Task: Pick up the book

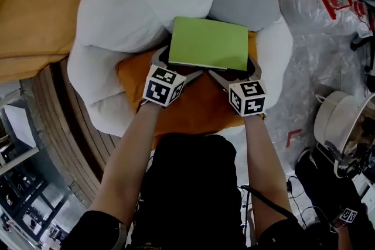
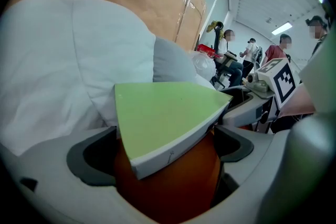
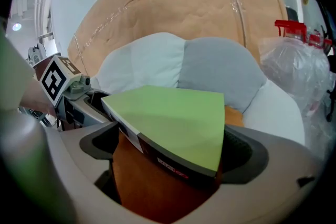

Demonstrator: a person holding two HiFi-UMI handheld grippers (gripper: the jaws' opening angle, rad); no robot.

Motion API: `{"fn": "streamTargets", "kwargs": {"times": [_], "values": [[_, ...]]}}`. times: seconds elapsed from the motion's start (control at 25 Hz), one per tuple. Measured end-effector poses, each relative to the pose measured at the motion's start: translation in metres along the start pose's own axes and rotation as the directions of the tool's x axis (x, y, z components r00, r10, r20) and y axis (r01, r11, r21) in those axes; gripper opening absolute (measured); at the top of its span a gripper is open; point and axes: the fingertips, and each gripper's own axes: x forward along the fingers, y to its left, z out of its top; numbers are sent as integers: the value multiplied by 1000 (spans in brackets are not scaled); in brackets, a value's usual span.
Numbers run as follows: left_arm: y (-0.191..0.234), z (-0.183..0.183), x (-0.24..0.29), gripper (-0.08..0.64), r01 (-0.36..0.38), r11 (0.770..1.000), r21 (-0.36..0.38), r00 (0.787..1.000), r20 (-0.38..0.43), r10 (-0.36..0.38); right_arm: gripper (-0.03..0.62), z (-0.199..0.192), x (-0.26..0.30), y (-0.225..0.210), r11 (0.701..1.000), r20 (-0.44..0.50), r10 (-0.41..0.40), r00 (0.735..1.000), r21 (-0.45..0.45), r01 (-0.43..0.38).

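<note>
Orange cushion (image 1: 199, 105) | green book (image 1: 209, 44) flat | left gripper (image 1: 176, 65), right gripper (image 1: 234, 70) jaws spread around its corners

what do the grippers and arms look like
Both the left gripper and right gripper have pale grey curved jaws with dark grey inner pads. Each carries a white cube with black square markers. The forearms are bare; the person wears black clothes, and a thin black cable runs by the right arm.
</note>
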Motion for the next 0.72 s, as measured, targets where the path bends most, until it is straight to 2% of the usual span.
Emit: {"fn": "streamTargets", "kwargs": {"times": [0.2,0.36,0.72], "values": [[1,2,3,558,-16,1000,25,1000,10,16,558,1,4,0,1000,18,5,1000,-8,-5],[-3,6,-5,557,-26,1000,16,999,23,25,557,3,-3,3,1000,23,7,1000,-10,-7],[-21,38,-45,557,-56,998,23,996,66,54,557,39,-39,19,999,57,0,998,-38,2]]}}
